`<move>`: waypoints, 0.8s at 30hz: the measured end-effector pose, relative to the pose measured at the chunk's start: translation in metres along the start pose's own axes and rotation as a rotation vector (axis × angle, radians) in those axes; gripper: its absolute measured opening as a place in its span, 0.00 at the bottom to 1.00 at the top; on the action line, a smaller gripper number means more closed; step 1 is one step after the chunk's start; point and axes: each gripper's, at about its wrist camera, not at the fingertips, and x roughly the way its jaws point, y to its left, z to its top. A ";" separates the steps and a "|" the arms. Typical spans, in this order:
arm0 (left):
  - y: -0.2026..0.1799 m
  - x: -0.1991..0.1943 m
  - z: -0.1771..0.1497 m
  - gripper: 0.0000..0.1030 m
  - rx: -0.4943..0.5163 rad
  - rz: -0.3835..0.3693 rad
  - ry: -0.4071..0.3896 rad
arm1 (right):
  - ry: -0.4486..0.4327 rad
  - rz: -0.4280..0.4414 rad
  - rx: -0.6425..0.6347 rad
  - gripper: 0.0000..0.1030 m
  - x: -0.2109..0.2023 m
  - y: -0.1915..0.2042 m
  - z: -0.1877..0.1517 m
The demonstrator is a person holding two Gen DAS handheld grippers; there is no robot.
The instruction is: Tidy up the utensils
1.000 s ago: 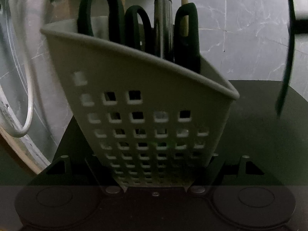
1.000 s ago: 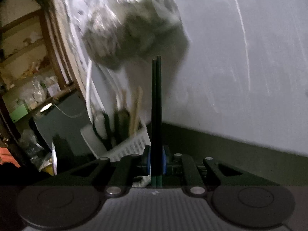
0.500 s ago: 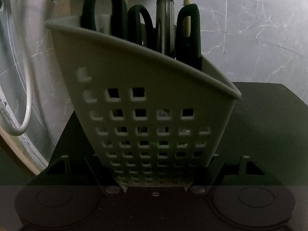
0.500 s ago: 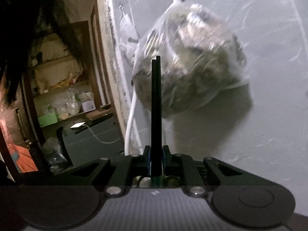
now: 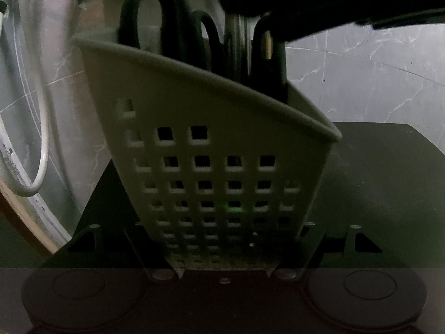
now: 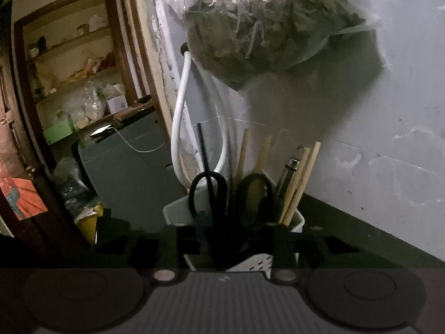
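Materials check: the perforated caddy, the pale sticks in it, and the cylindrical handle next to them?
Caddy: looks like matte pale moulded plastic, given its even square holes and rolled rim.
Sticks: probably bare wood or bamboo; tan, dull, straight.
Cylindrical handle: likely metal, showing a grey sheen with streaked reflections, though the dim light leaves the finish uncertain.

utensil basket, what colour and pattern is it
White plastic, its wall pierced by a grid of square holes; the utensil basket shows best in the left wrist view.

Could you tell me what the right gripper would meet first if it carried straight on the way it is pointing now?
Most likely the black scissor handles standing in the white utensil basket directly ahead of the right gripper; depth is hard to judge here.
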 end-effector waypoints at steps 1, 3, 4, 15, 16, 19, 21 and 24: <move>0.000 -0.001 -0.001 0.75 0.000 0.001 -0.001 | -0.009 -0.003 0.001 0.48 -0.003 0.002 -0.001; 0.000 -0.002 -0.003 0.75 -0.003 0.004 -0.005 | -0.033 -0.013 0.004 0.58 -0.012 0.005 0.000; 0.000 -0.003 -0.004 0.75 -0.006 0.006 -0.005 | -0.050 -0.016 0.011 0.68 -0.019 0.005 0.000; -0.008 -0.023 -0.009 0.95 -0.047 0.061 -0.042 | -0.208 -0.108 0.106 1.00 -0.088 0.011 -0.015; -0.010 -0.027 -0.011 0.96 -0.050 0.065 -0.047 | -0.214 -0.116 0.112 1.00 -0.091 0.010 -0.016; -0.014 -0.040 -0.015 0.99 -0.065 0.067 -0.049 | -0.220 -0.150 0.142 1.00 -0.106 0.011 -0.025; -0.017 -0.052 -0.018 0.99 -0.070 0.063 -0.052 | -0.225 -0.183 0.165 1.00 -0.115 0.015 -0.032; -0.021 -0.074 -0.019 0.99 -0.073 0.048 -0.063 | -0.235 -0.255 0.213 1.00 -0.130 0.021 -0.045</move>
